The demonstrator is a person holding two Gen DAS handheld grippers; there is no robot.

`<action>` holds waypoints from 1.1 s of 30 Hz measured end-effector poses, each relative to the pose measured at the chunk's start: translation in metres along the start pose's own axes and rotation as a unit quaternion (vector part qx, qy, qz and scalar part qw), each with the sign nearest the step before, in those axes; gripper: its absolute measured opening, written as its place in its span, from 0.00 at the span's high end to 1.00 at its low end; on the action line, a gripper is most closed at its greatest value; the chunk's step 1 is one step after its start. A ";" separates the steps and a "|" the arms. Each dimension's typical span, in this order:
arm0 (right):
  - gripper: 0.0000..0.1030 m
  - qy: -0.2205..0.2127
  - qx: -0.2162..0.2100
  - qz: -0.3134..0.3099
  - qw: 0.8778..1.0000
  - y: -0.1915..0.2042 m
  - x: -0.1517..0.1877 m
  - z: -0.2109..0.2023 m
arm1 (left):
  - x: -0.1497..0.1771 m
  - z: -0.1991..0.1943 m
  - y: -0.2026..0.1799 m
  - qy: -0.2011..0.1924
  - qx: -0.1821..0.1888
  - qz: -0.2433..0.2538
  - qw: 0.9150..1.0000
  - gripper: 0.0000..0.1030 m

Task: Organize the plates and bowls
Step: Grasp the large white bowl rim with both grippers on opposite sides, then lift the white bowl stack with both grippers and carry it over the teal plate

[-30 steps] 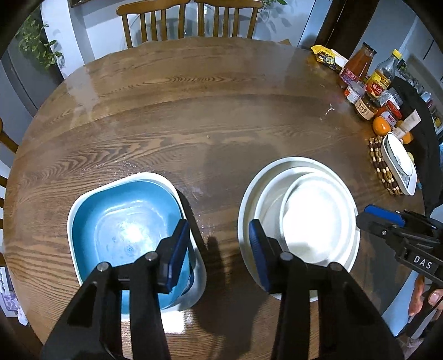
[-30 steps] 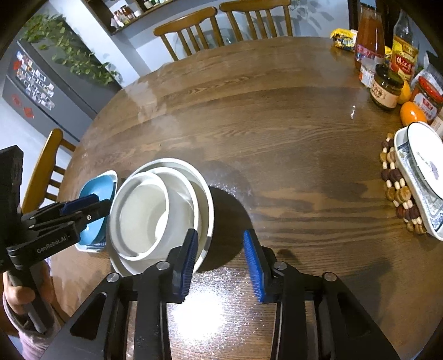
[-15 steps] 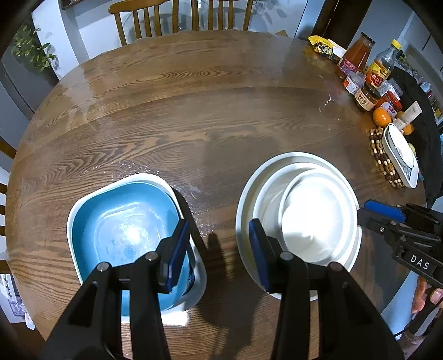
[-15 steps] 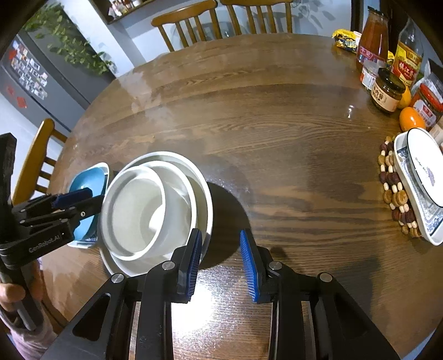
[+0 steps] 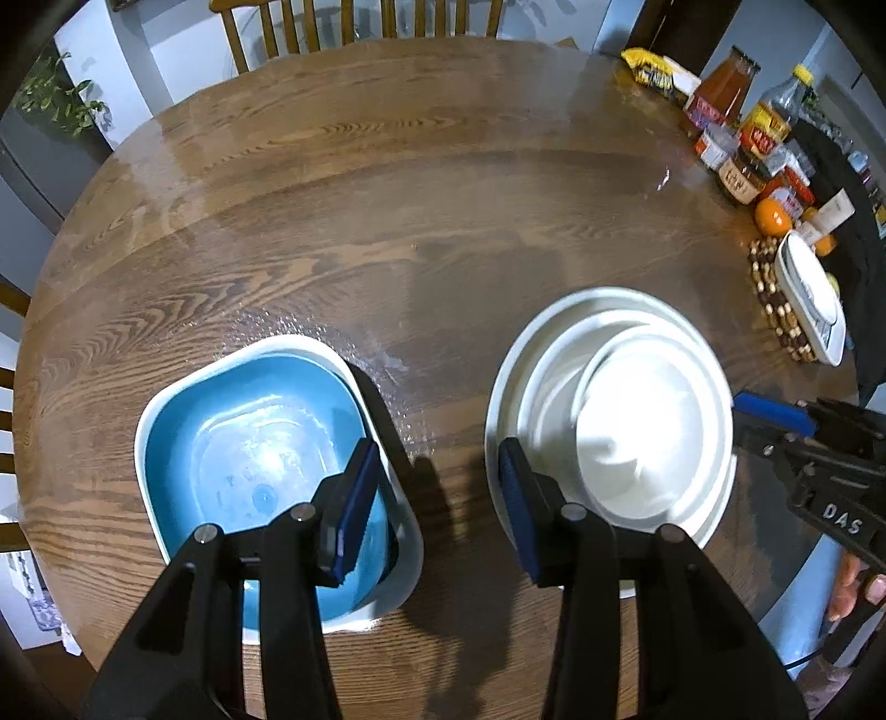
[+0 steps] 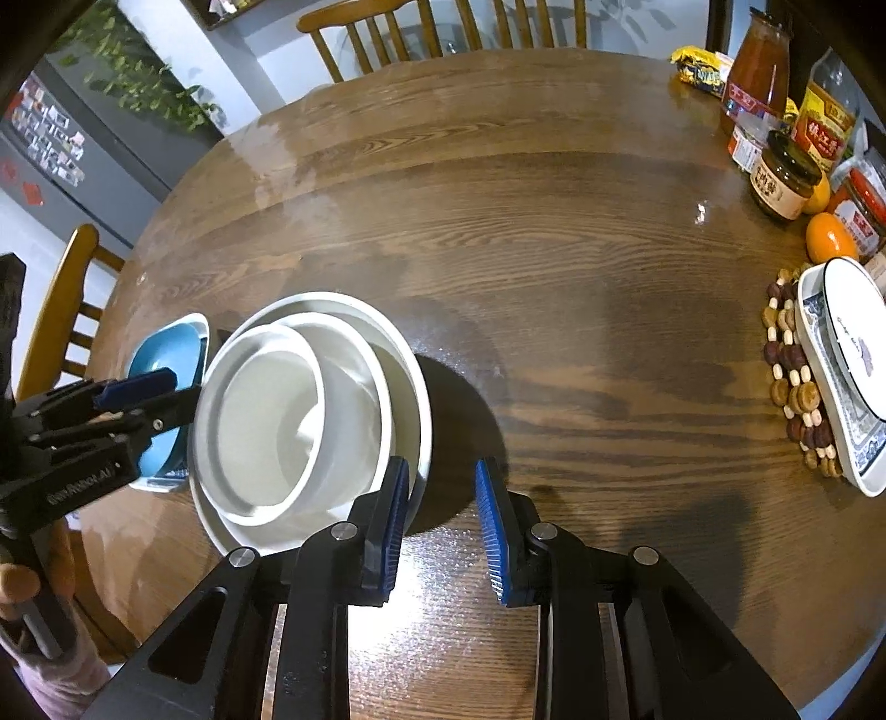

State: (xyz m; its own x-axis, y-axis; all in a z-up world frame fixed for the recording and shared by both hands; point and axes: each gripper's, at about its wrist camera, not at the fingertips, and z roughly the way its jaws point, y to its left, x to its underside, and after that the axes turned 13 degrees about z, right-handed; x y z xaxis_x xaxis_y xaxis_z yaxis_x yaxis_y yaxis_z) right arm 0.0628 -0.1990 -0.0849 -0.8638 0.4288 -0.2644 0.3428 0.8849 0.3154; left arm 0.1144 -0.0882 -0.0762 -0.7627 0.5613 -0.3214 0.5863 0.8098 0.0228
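A blue square bowl (image 5: 249, 459) with a white rim sits on the round wooden table (image 5: 387, 194) at the near left. Right of it stands a stack of white dishes (image 5: 609, 410): a wide plate with two white bowls nested in it, the top one (image 5: 653, 426) off-centre. My left gripper (image 5: 437, 498) is open and empty above the gap between blue bowl and stack. My right gripper (image 6: 443, 520) is open and empty, just right of the stack (image 6: 310, 421). The blue bowl (image 6: 166, 354) shows behind the left gripper in the right wrist view.
Sauce bottles and jars (image 6: 786, 127), an orange (image 6: 830, 238) and an oval patterned dish (image 6: 847, 371) on a beaded trivet crowd the table's right edge. Wooden chairs (image 6: 432, 27) stand at the far side and left.
Both grippers have drawn back and up a little, so bowls and stack sit lower and nearer in view. The right gripper's jaws have narrowed slightly. Dishes have not moved.
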 end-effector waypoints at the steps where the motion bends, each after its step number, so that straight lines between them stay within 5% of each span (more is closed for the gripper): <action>1: 0.73 0.001 0.003 -0.002 1.000 0.001 0.000 0.000 | 0.000 0.001 -0.001 0.001 -0.003 0.003 1.000 0.60; 8: 0.73 0.006 -0.001 -0.002 1.000 0.000 -0.002 0.001 | -0.003 0.005 0.000 0.007 -0.004 0.003 1.000 0.60; 15: 0.89 0.012 -0.005 0.000 1.000 0.006 -0.003 0.004 | -0.009 0.006 -0.010 0.013 0.025 0.013 1.000 0.98; 33: 0.89 0.007 -0.009 0.012 1.000 0.008 0.002 0.008 | -0.004 0.007 -0.010 -0.001 0.043 -0.013 0.999 0.99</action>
State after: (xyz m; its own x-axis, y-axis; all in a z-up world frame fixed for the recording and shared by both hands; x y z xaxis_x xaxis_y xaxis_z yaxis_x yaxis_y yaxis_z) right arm 0.0661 -0.1898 -0.0902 -0.8604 0.4473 -0.2444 0.3569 0.8709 0.3378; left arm 0.1140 -0.0995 -0.0813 -0.7776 0.5401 -0.3220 0.5876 0.8064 -0.0663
